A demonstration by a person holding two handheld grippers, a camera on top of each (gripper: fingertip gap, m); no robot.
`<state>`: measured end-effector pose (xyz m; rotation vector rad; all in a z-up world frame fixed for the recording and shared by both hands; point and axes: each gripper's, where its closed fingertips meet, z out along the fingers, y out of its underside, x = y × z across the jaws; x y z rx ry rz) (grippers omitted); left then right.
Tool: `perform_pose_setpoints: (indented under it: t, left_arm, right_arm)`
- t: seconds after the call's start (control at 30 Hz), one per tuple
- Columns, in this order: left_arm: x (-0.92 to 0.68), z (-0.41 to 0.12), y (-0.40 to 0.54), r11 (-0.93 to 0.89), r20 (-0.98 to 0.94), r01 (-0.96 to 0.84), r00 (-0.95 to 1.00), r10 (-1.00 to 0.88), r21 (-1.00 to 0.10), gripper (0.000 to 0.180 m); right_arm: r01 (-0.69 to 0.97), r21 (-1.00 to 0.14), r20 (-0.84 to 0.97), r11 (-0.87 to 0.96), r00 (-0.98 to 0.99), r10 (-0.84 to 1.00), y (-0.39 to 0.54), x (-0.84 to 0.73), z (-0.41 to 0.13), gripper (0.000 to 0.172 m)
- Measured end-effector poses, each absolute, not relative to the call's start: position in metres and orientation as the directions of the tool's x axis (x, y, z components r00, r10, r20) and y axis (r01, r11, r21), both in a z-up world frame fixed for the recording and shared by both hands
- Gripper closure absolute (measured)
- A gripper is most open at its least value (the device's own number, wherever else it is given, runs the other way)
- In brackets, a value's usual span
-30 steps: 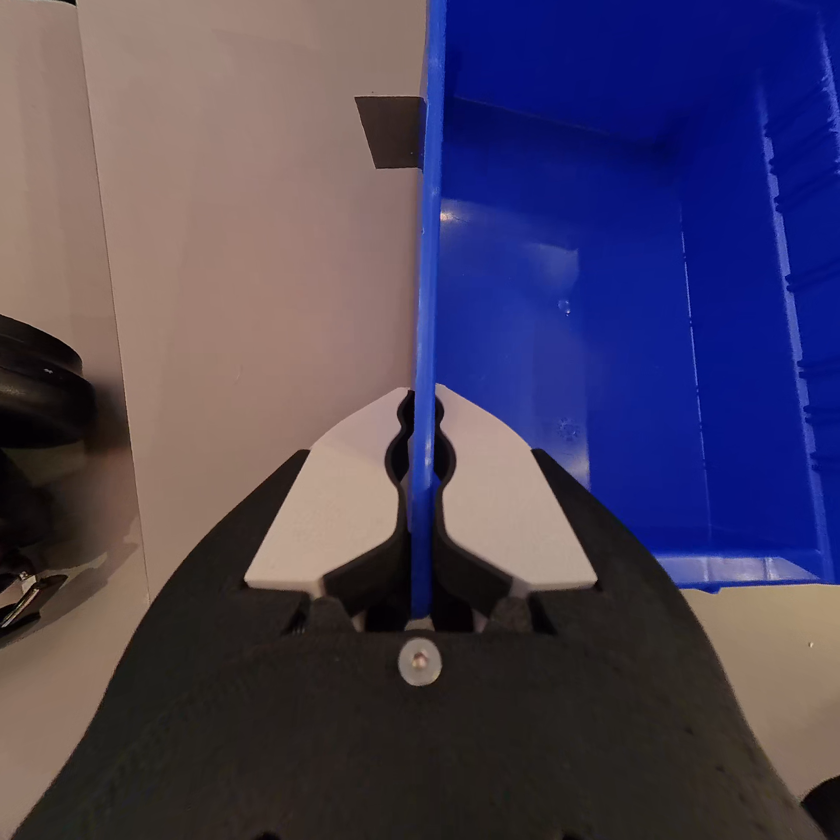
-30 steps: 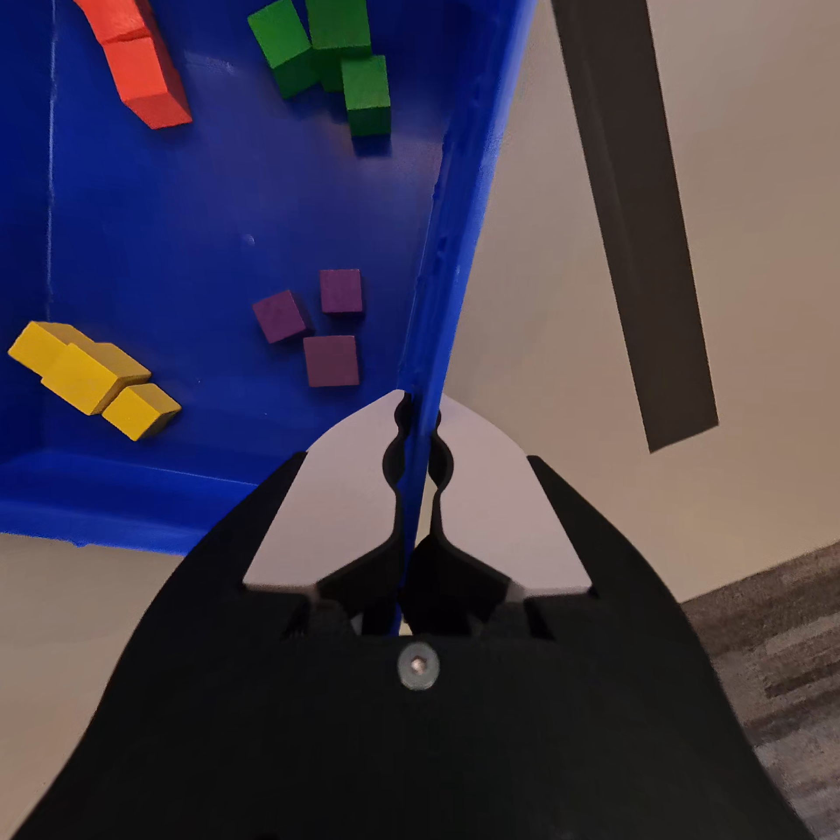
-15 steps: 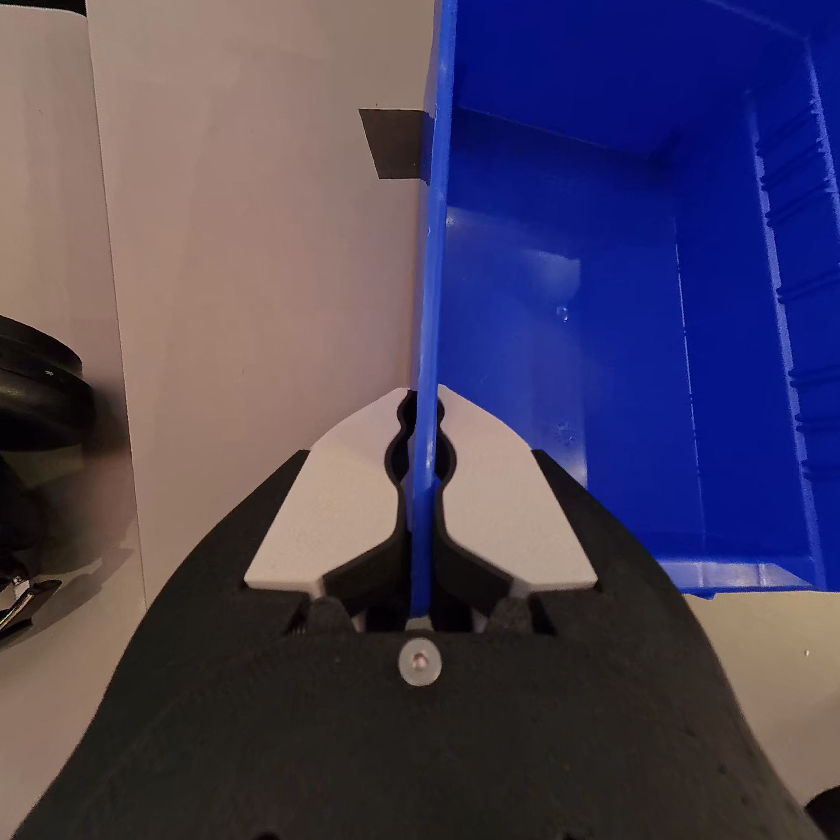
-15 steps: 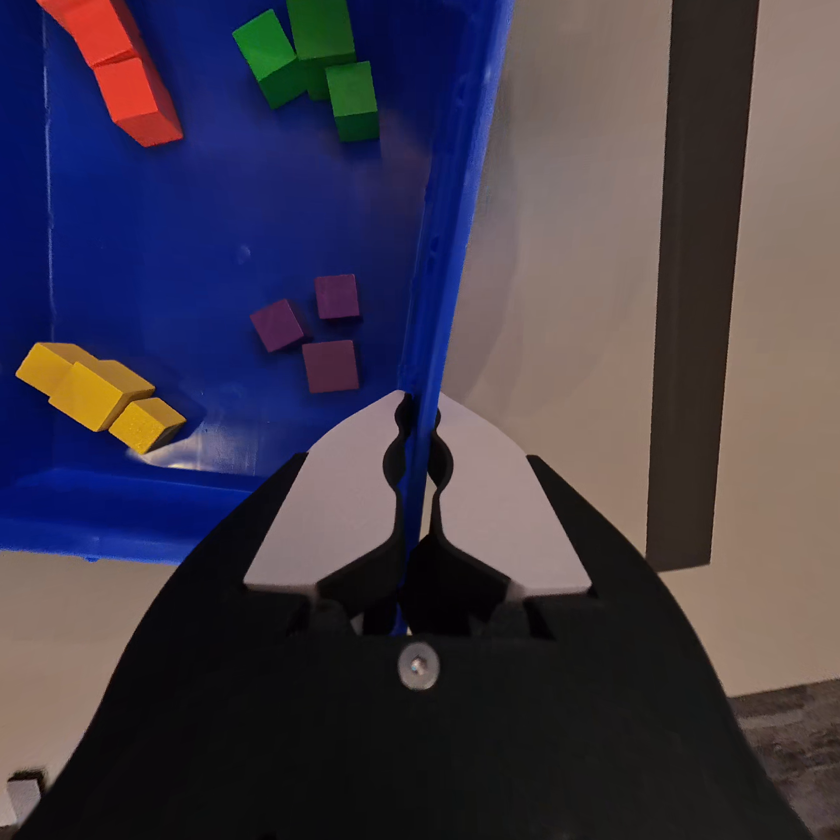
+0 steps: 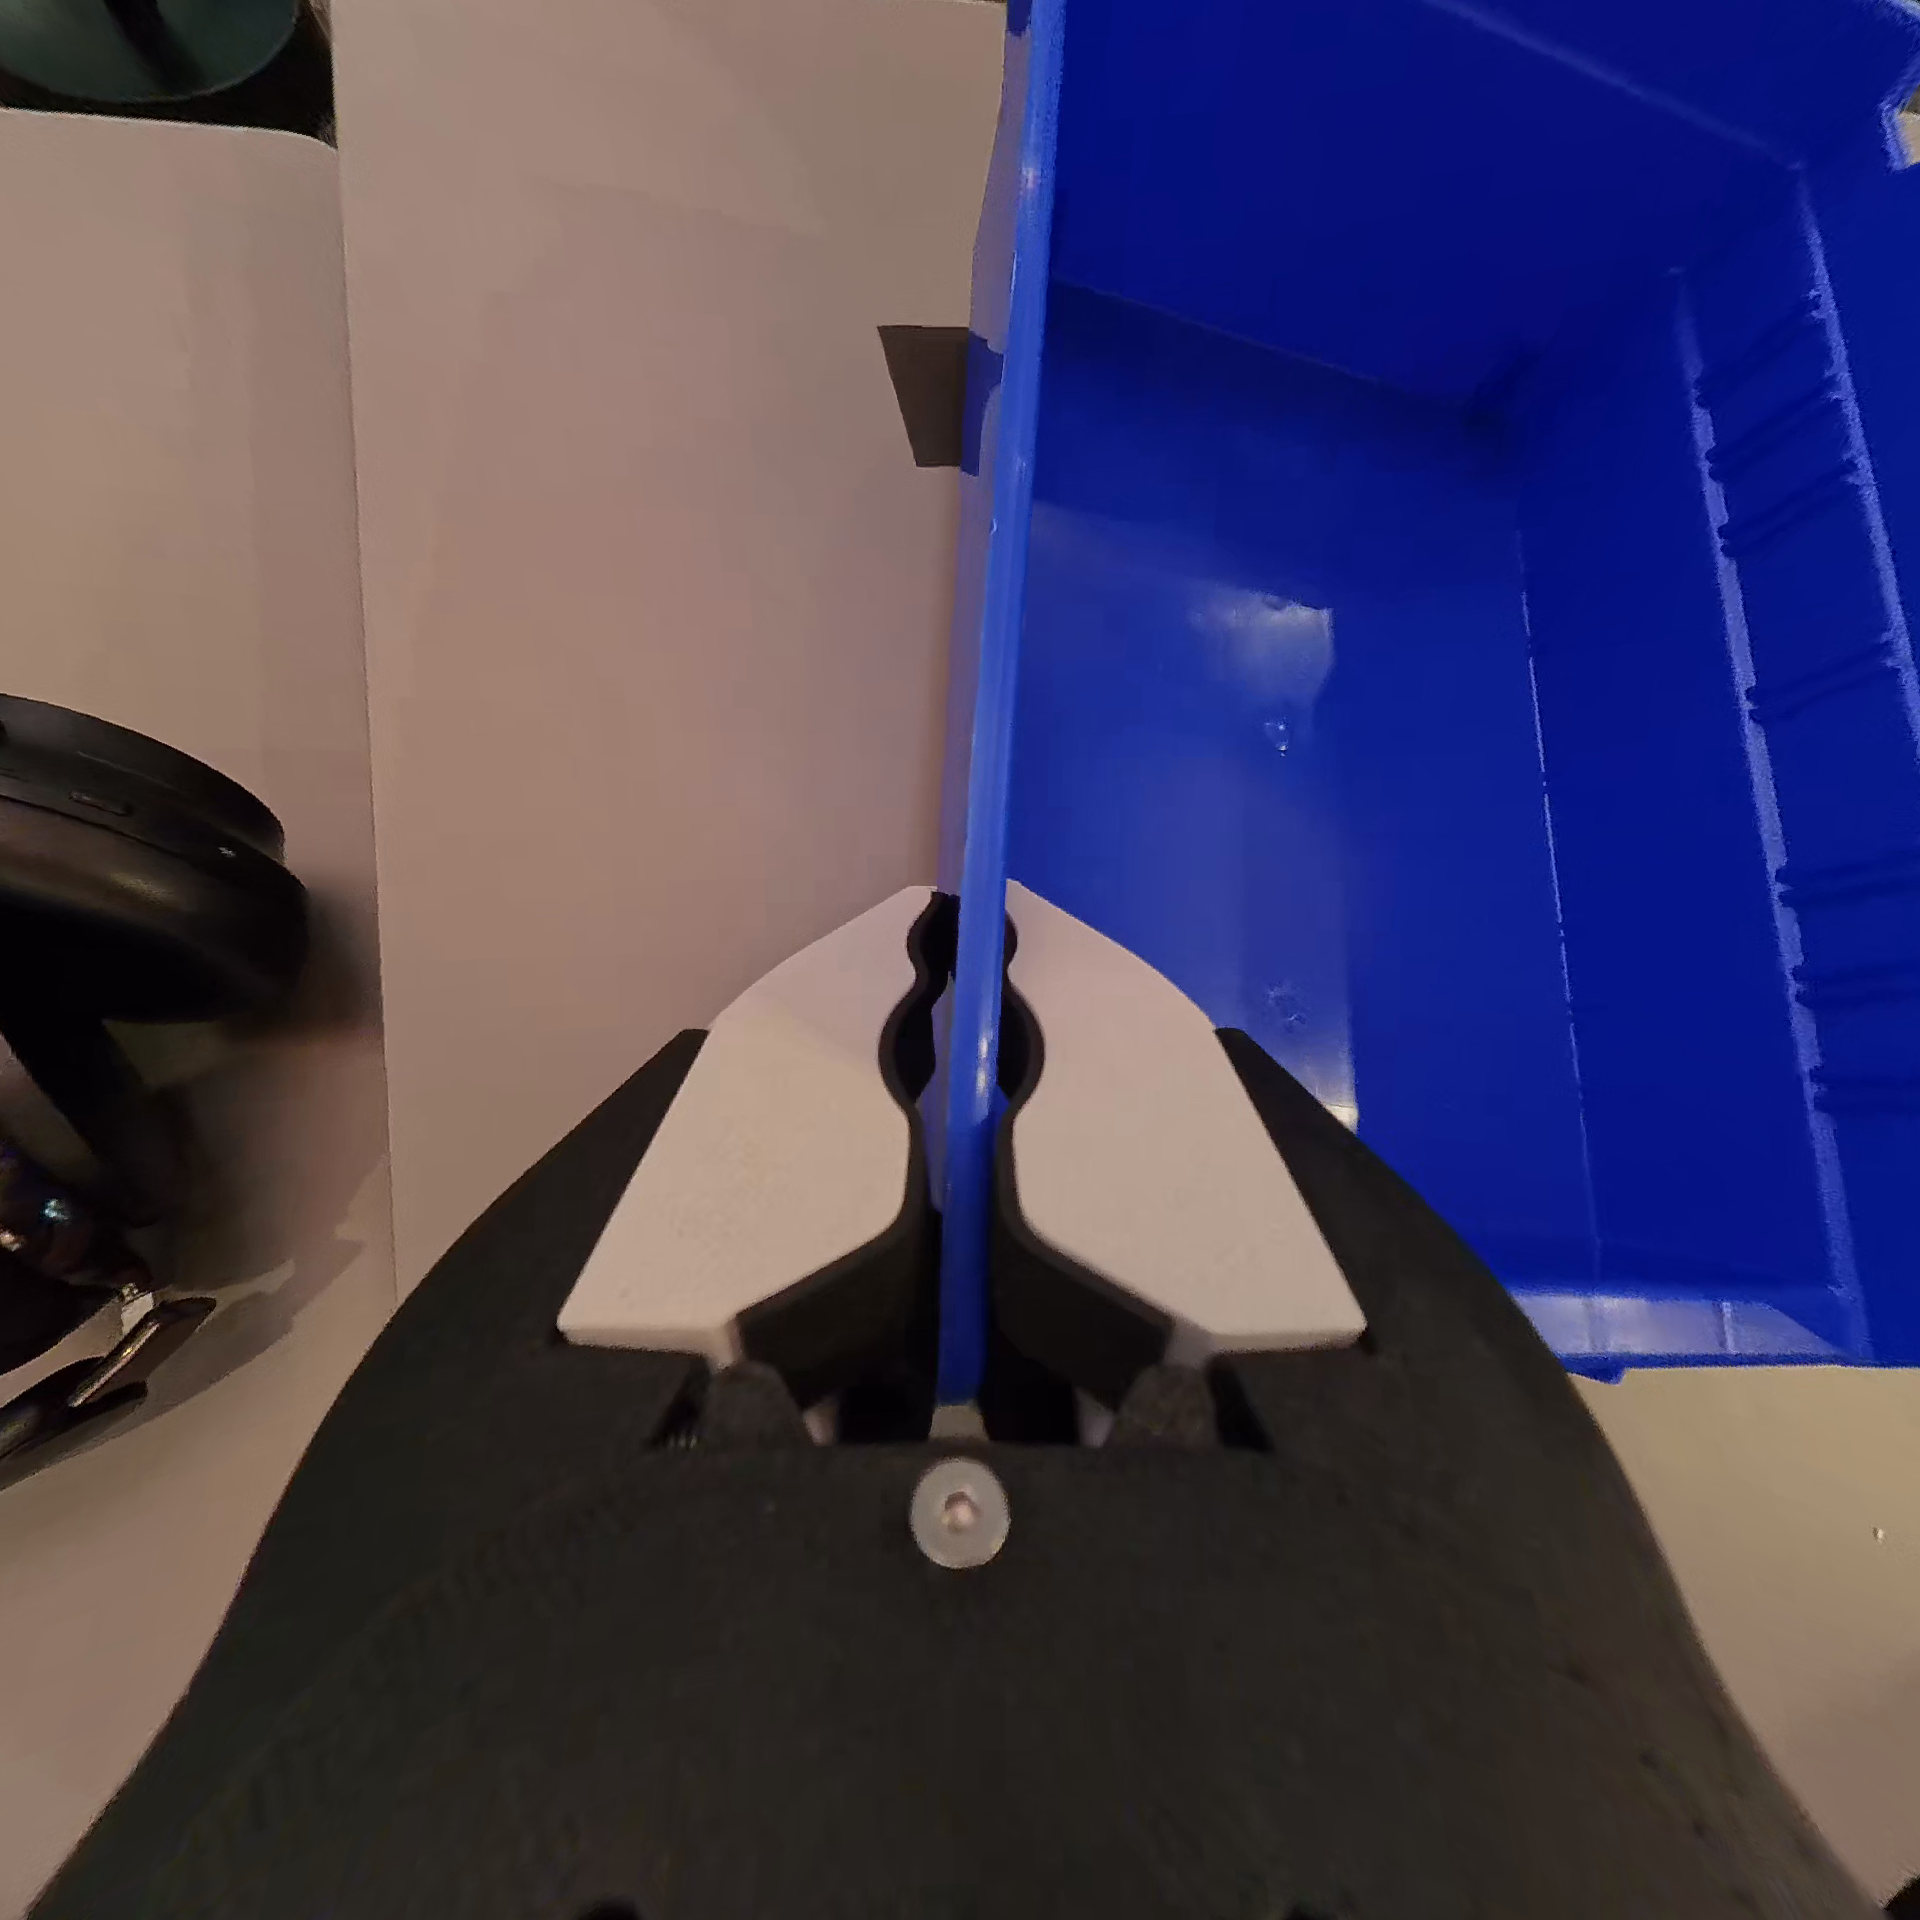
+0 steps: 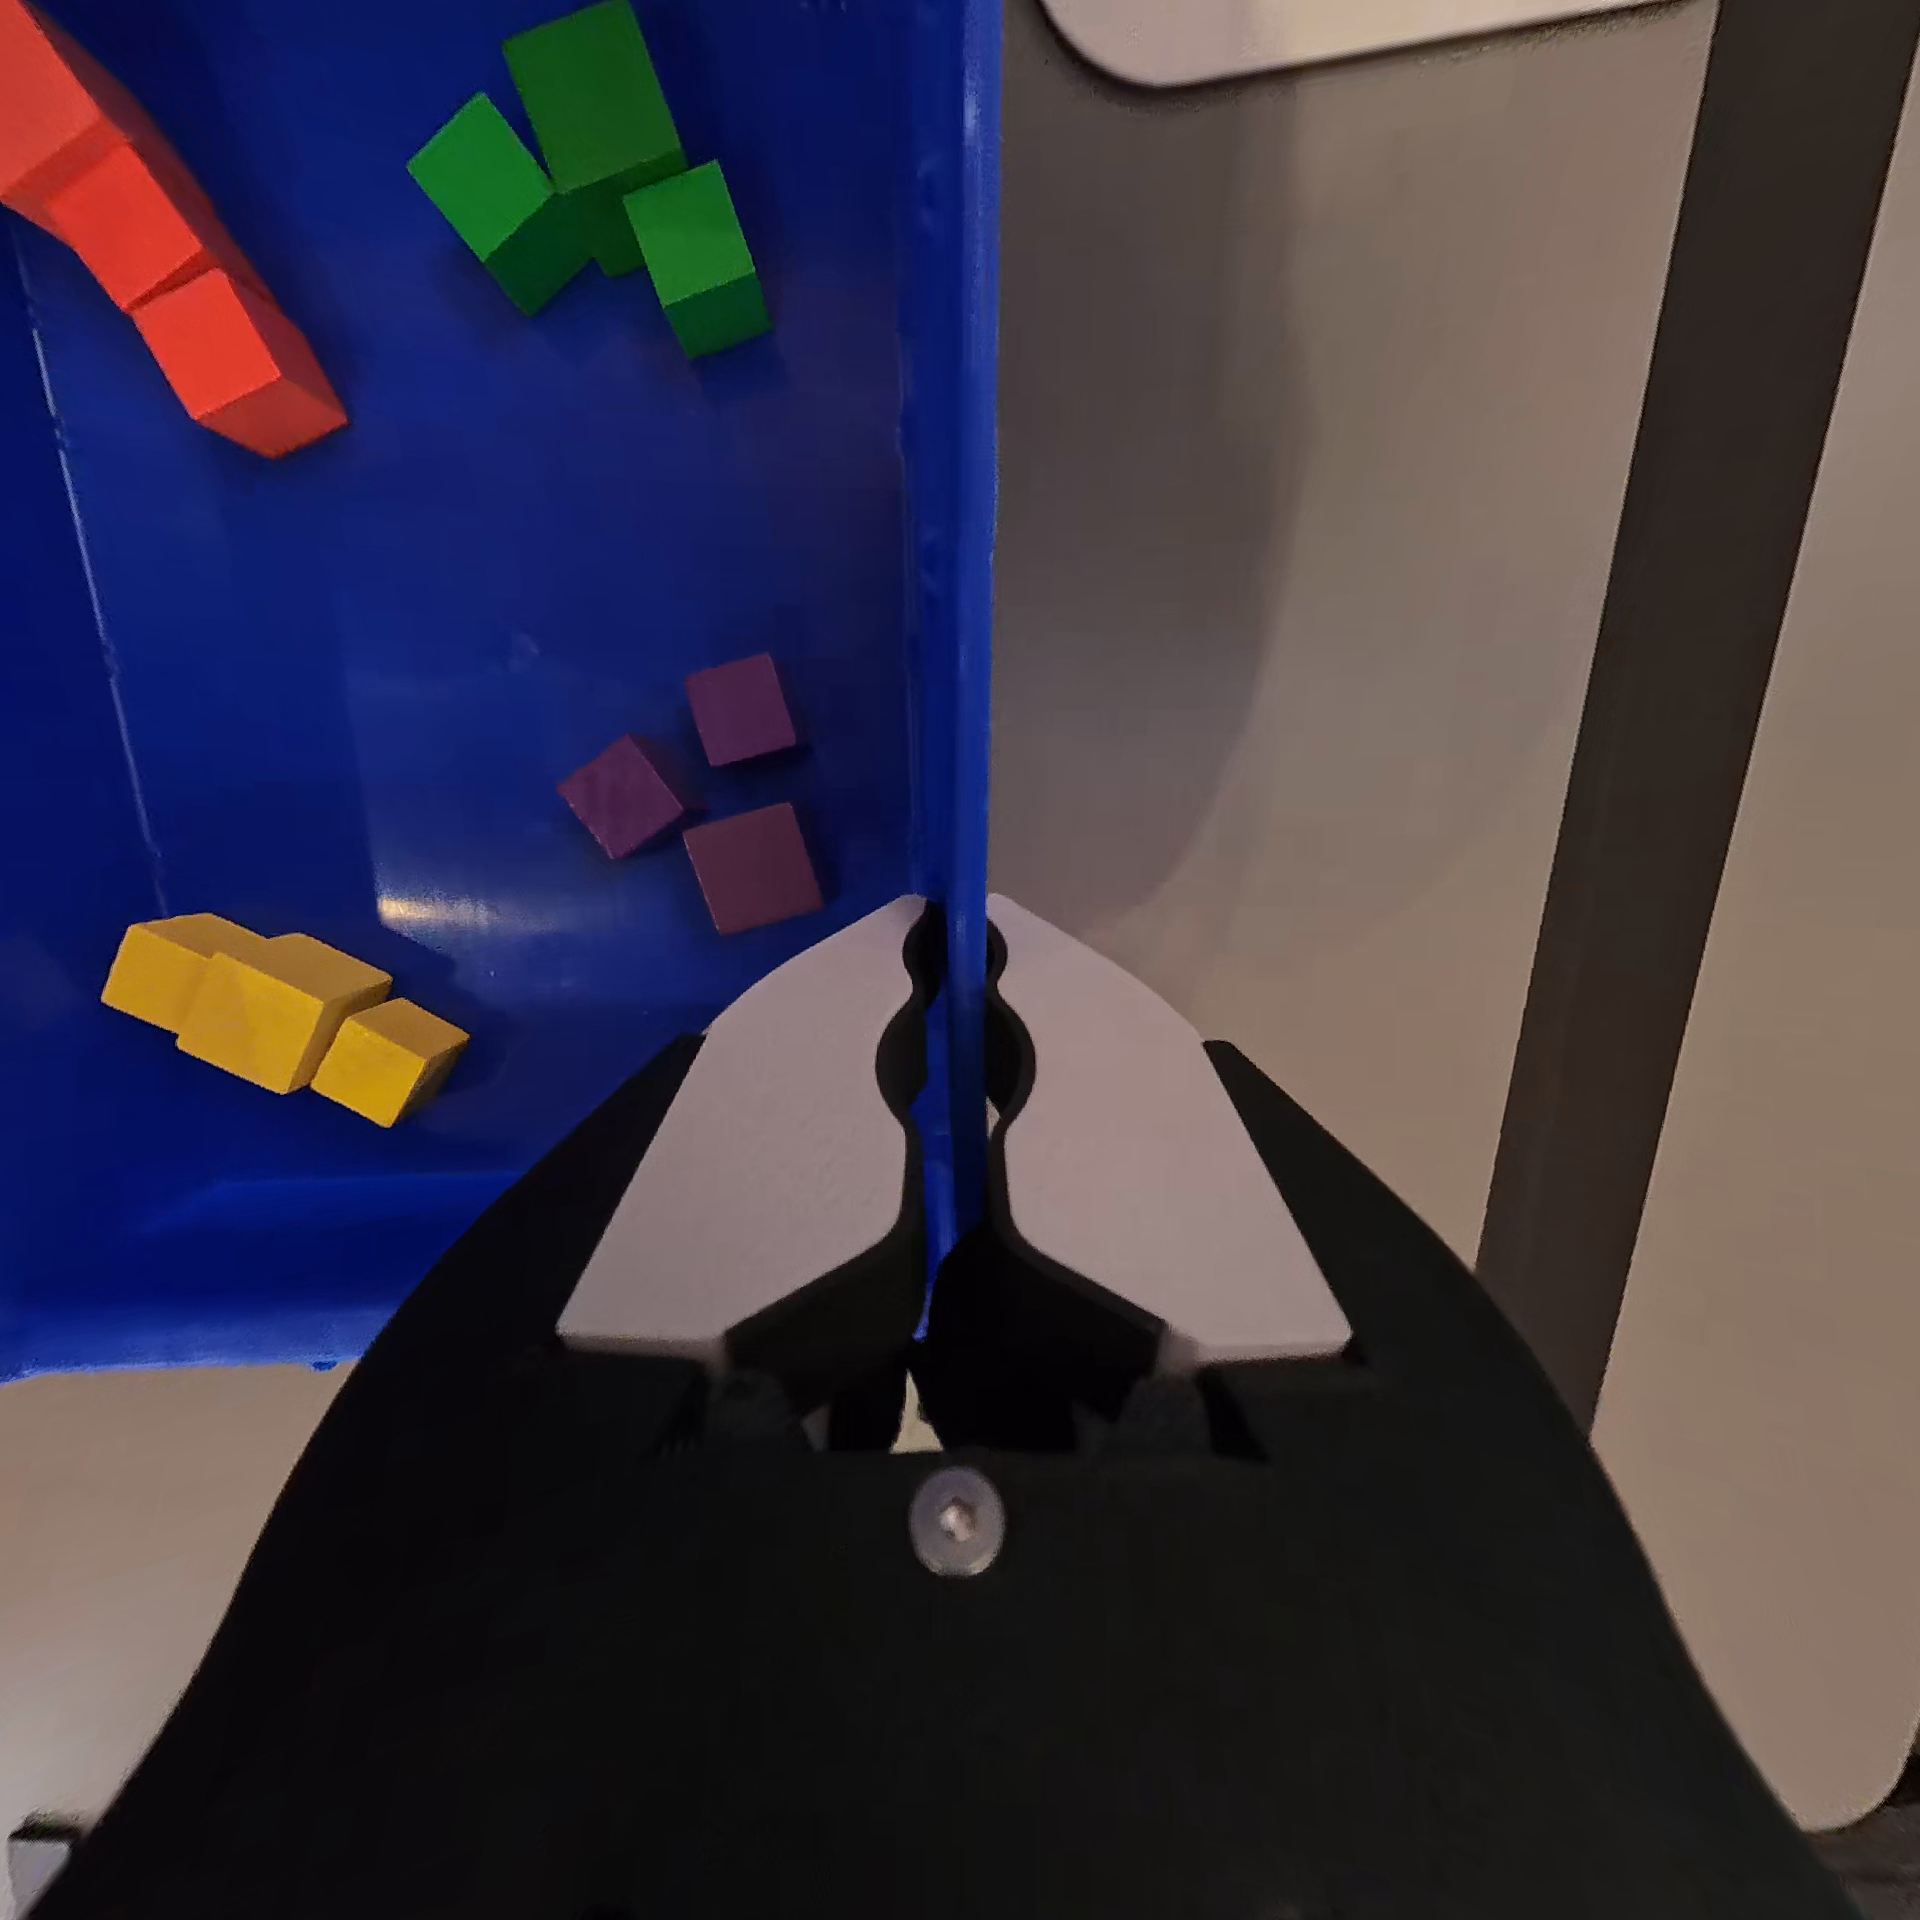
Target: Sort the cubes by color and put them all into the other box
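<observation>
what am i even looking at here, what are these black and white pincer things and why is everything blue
There is no robot arm: a person holds a two-finger gripper in each hand, and each picture comes from a camera mounted on one gripper, looking forward along its black-and-white jaws.

In the left view, the left gripper has its jaws closed on the thin side wall of an empty blue plastic box. A black rounded object sits at the far left on the pale table.

In the right view, the right gripper grips the wall of a second blue plastic box. Inside lie small wooden cubes grouped by colour: red, green, purple and yellow.
</observation>
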<state>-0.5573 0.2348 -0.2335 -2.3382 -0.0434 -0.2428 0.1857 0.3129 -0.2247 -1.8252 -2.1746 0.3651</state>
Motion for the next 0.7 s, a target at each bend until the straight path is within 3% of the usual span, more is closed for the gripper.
perform_pose_setpoints:
  t: [0.7]
  left_arm:
    - [-0.573, -0.210, 0.235, -0.586, 0.221, 0.176, 0.975, -0.005, -0.791, 0.175]
  right_arm:
    - [0.920, -0.379, 0.029, 0.100, -0.096, 0.995, 0.287, 0.069, -0.226, 0.165]
